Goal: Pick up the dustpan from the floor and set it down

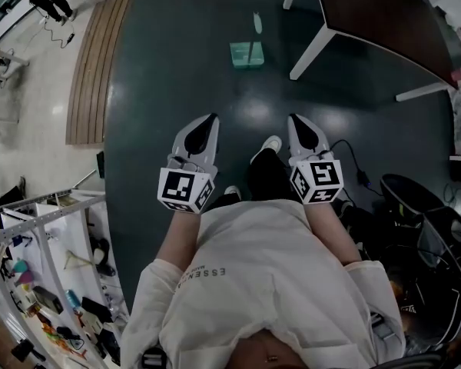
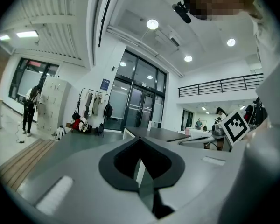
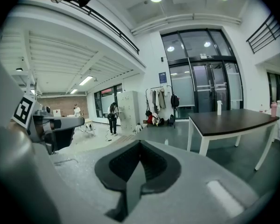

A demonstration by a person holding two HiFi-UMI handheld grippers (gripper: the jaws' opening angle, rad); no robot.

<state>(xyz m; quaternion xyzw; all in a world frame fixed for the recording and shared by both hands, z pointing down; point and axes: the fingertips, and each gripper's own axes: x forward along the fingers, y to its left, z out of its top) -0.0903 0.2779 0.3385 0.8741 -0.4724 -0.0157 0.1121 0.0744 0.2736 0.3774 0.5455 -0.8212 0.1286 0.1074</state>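
Dustpan lies on the dark floor, well ahead of the feet, untouched. Left gripper and right gripper are side by side before the body, fingers clenched on nothing. Likely a carrying posture; the reach is not begun.

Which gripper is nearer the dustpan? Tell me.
Left, narrowly. The left gripper hangs short and left of the dustpan; the right gripper short and farther right.

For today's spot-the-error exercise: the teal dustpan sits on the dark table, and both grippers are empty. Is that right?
Not quite. The head view shows the dustpan on the floor, beside the table, not on it. The left gripper and right gripper are indeed empty.
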